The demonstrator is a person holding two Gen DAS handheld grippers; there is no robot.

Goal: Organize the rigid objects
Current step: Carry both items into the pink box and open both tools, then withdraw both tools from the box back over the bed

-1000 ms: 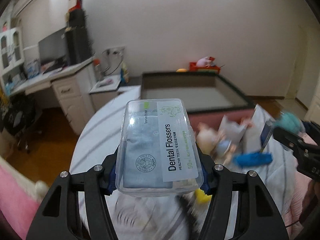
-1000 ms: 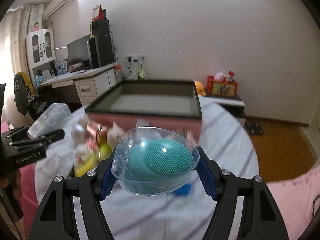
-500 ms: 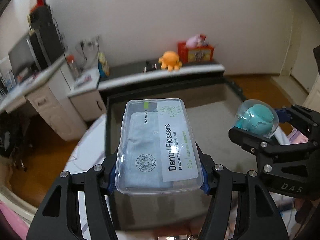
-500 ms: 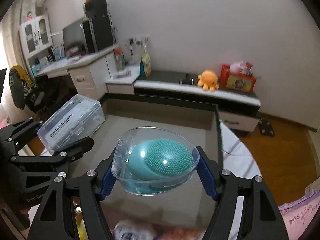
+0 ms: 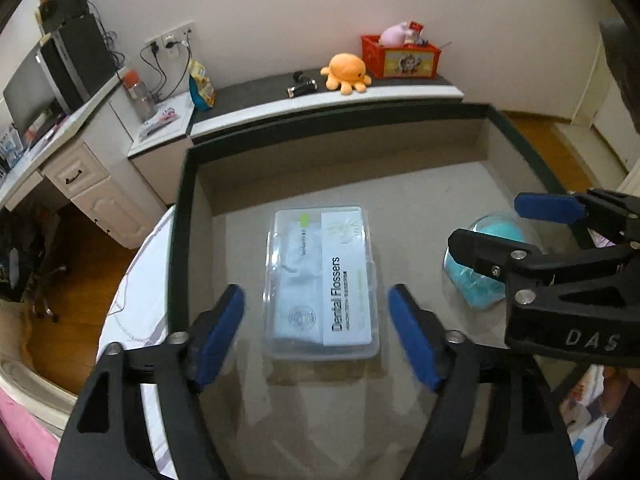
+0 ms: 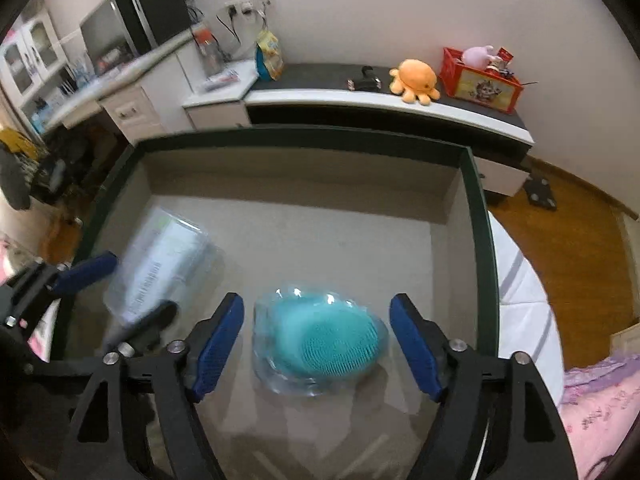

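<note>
A clear Dental Flossers box (image 5: 316, 256) lies flat on the beige floor of a dark-rimmed storage bin (image 5: 180, 220). My left gripper (image 5: 314, 294) hovers over its near end, jaws opening, blue pads well apart from its sides. A teal bristled brush in a clear shell (image 6: 320, 340) rests blurred on the bin floor (image 6: 476, 220), right of the flossers box (image 6: 160, 264). Above it, my right gripper (image 6: 316, 302) is opening too, its pads off the shell. Each wrist view shows the other tool: the right gripper (image 5: 486, 220) and the left gripper (image 6: 128, 292).
Behind the bin runs a low sideboard with an orange octopus plush (image 5: 346, 72) and a red crate (image 5: 400, 56). A desk with a monitor (image 5: 28, 92) stands at the left. White striped cloth (image 6: 520, 280) lies beside the bin, pink fabric (image 6: 600, 412) near right.
Both grippers came forward over the bin and tipped down. Each then opened and let go: the flossers box and the brush shell dropped from the pads onto the bin floor.
</note>
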